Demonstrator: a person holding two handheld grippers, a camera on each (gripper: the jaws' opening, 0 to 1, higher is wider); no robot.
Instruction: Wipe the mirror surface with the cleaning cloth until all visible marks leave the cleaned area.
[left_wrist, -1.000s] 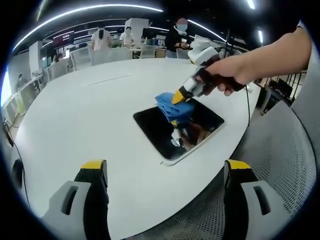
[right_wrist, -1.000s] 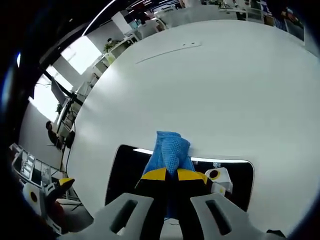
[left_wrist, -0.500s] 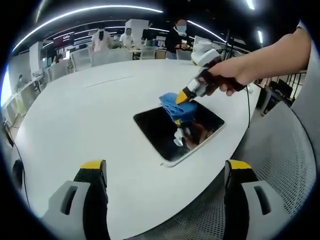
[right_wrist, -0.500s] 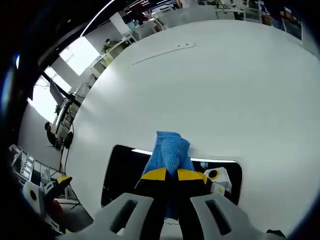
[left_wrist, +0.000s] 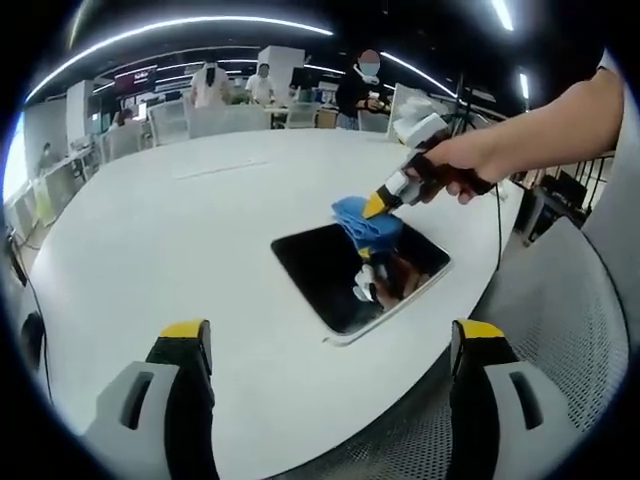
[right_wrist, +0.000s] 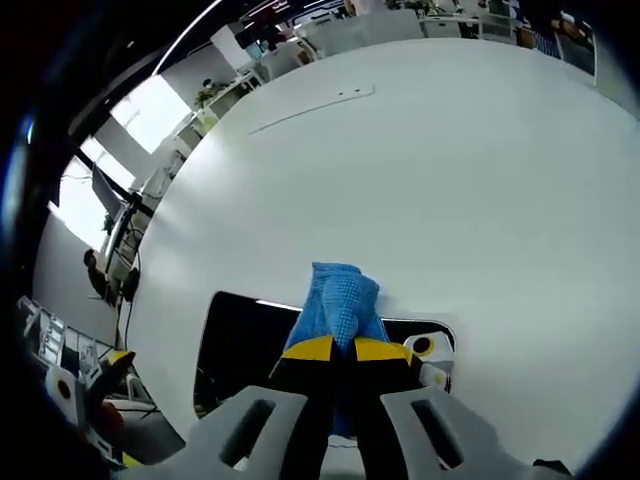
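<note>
A dark rectangular mirror (left_wrist: 345, 278) lies flat on the round white table (left_wrist: 170, 240), near its right edge. The blue cleaning cloth (left_wrist: 366, 222) presses on the mirror's far right part, with my right gripper (left_wrist: 384, 203) shut on it, held by a hand coming in from the right. In the right gripper view the cloth (right_wrist: 338, 300) hangs from my right gripper (right_wrist: 343, 348) over the mirror (right_wrist: 245, 335). My left gripper (left_wrist: 330, 345) stands open at the near table edge, well short of the mirror, with nothing between its jaws.
A grey mesh chair (left_wrist: 560, 330) stands at the table's right side. Several people (left_wrist: 262, 82) and desks are far behind the table. A thin seam or cable slot (right_wrist: 310, 105) crosses the far tabletop. Wide bare table lies left of the mirror.
My right gripper has slid the cloth across the mirror toward its far right end. The left gripper has hardly moved.
</note>
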